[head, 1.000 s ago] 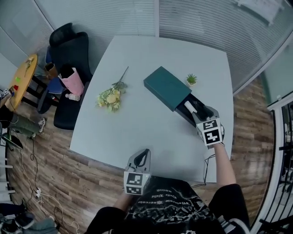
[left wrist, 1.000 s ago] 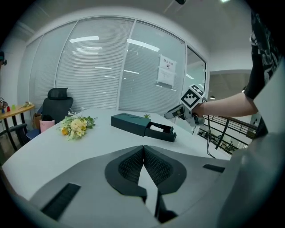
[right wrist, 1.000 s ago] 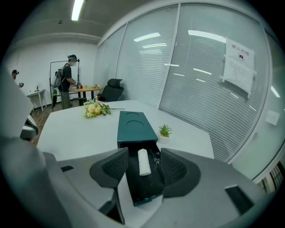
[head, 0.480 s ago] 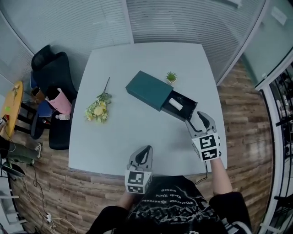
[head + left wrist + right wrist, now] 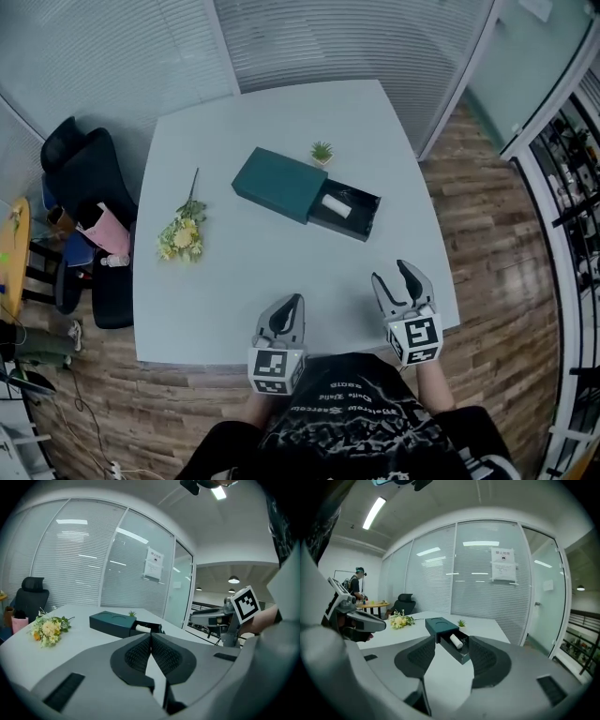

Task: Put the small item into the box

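A dark teal box [image 5: 279, 183] lies mid-table with its black drawer [image 5: 361, 217] pulled out to the right. A small white roll [image 5: 337, 207] lies inside the drawer; it also shows in the right gripper view as the white roll [image 5: 456, 642] in the drawer [image 5: 464, 655]. My right gripper [image 5: 398, 281] hovers open and empty near the table's front right edge, well short of the box. My left gripper [image 5: 289, 310] is shut and empty at the front edge. The box [image 5: 112, 622] sits far ahead of it.
A yellow flower bunch [image 5: 181, 236] lies on the white table [image 5: 225, 300] at left. A tiny potted plant [image 5: 322, 151] stands behind the box. A black office chair [image 5: 84, 178] with a pink bag [image 5: 108, 234] is left of the table. Glass walls surround the room.
My right gripper has drawn back from the drawer toward the table's front edge, leaving the white roll in the drawer. The head view has shifted. The left gripper stays put.
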Available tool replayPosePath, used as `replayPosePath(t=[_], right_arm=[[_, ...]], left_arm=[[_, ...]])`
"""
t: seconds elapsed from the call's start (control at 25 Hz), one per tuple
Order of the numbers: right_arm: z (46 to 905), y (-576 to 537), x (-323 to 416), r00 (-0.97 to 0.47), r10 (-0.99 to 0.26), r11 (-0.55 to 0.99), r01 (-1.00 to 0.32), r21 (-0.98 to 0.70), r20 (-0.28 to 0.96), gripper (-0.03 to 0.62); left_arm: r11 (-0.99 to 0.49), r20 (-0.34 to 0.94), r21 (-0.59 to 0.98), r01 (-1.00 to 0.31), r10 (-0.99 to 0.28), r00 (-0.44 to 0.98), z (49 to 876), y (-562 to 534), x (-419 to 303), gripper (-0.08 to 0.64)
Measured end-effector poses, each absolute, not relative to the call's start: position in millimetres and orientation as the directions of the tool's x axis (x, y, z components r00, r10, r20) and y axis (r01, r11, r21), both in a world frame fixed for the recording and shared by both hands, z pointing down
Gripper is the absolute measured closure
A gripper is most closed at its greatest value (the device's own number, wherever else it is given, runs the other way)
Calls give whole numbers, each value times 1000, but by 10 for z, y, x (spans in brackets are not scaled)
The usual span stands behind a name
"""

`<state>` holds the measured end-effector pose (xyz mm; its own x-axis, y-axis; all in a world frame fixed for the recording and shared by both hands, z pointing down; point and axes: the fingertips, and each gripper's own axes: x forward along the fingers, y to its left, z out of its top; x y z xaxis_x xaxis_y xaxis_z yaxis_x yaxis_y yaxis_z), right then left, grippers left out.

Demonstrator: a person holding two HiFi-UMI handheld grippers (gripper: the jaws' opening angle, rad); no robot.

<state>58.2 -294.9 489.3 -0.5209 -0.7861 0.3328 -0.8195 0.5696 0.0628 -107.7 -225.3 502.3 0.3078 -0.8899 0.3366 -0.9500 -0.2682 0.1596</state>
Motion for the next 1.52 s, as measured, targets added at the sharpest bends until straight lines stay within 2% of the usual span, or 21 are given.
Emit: replayPosePath(t=[0.28,0.56,0.68,0.96,1.52], right_arm=[[5130,-2633,774,-472,-797,514,-858,12,378,356],[5127,-2613,690,-483,-787,542,-838,58,383,357],[5118,-2614,668,-470,-797,531,-845,69,380,401],[5153,-2624,718,-446,-804,511,-857,72,394,581],[5271,-2687,601,-479,-766,561,-823,83,429,584]], left_arm=[[-281,327,169,-945,-888,323,5032,-2246,-1025,543],[-273,321,173,-946,-893,317,5040,-2234,-1030,543],[-268,319,175,-947,-895,312,5046,-2228,-1044,543],[-255,323,179,-950,-897,301,5057,-2258,-1043,543],[-254,326,161,-954,-898,294,5110,-2290,-1025,543]])
